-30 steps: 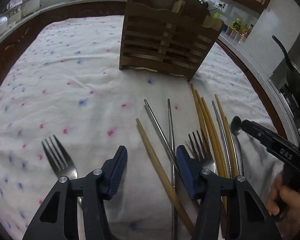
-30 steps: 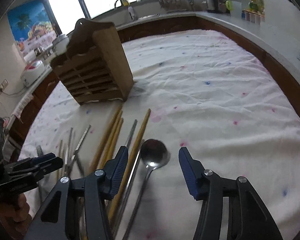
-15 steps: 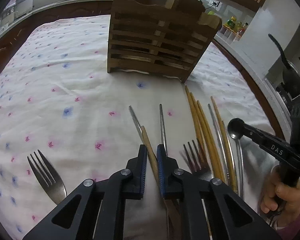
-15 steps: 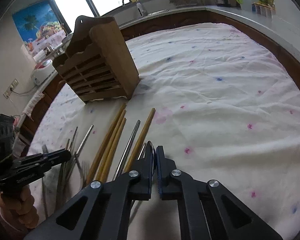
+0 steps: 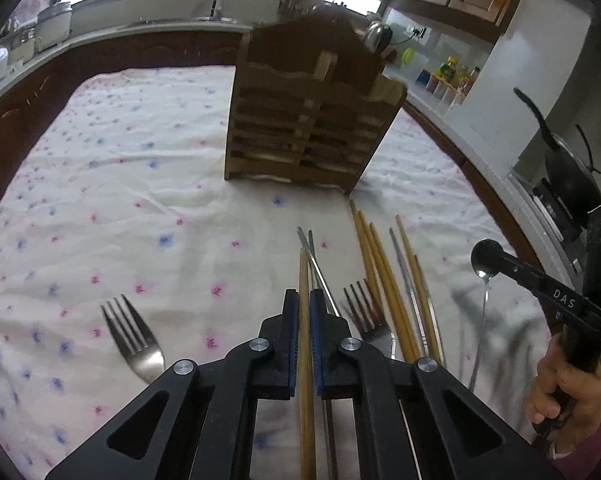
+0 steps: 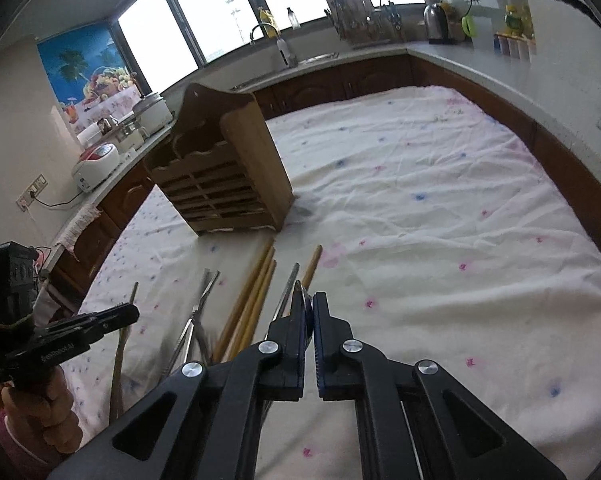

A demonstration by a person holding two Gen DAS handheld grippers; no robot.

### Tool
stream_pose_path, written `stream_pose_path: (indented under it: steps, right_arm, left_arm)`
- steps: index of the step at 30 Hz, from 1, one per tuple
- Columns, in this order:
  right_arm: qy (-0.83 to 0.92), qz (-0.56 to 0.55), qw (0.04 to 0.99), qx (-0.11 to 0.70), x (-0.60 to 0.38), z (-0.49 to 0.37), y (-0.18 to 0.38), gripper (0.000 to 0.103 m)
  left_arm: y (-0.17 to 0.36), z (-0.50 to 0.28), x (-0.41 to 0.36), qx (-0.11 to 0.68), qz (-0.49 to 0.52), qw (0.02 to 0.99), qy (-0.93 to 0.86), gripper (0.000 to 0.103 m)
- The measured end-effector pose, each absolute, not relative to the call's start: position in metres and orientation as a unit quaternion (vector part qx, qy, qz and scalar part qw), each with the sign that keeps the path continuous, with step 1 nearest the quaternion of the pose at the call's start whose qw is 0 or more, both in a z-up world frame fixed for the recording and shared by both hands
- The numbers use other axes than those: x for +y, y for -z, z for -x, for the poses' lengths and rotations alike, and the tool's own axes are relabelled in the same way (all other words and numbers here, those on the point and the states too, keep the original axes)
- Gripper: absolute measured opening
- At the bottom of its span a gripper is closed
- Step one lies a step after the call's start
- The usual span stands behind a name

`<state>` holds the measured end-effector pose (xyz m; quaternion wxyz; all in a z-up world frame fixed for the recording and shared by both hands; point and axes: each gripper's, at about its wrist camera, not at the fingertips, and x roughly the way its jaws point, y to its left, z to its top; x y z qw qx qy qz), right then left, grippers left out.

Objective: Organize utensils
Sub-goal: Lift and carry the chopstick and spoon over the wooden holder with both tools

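Both grippers have just clamped and lifted: the left gripper (image 5: 304, 312) pinches a tan wooden chopstick (image 5: 303, 280), the right gripper (image 6: 308, 316) a shiny steel spoon (image 5: 485, 258), presumably bound for the slatted wooden utensil rack (image 5: 312, 120) standing just beyond.

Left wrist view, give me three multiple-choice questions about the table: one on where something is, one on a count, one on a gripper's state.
1. Where does the wooden rack stand?
A. beyond the chopsticks
B. beside the lone fork
C. off the cloth

2. How many forks lie on the cloth?
A. one
B. two
C. four

3. The left hand-held gripper is:
A. wide open
B. shut on nothing
C. shut on a wooden chopstick

Answers: 1 A, the rack stands past the chopstick tips. 2 B, one fork left, another fork right. 3 C, the pads clamp the stick.
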<state>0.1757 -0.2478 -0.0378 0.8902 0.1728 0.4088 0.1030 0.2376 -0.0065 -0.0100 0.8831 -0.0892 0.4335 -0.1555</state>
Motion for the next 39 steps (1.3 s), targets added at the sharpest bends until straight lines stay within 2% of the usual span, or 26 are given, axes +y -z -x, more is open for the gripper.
stream_pose_path:
  steps: [17,28,39]
  right_arm:
    - [-0.082,-0.118,0.936,0.321,-0.238,-0.14,-0.038,0.003]
    - [-0.073,-0.105,0.949,0.288,-0.236,-0.134,-0.053,0.003]
    - [-0.073,-0.096,0.956,0.267,-0.229,-0.148,-0.059,0.003]
  left_arm:
    - [-0.081,-0.149,0.035,0.337,0.091,0.923,0.162,0.004]
    - [-0.1,-0.132,0.044,0.305,0.094,0.934,0.158,0.004]
    - [-0.116,-0.148,0.05,0.277,0.099,0.944,0.151,0.004]
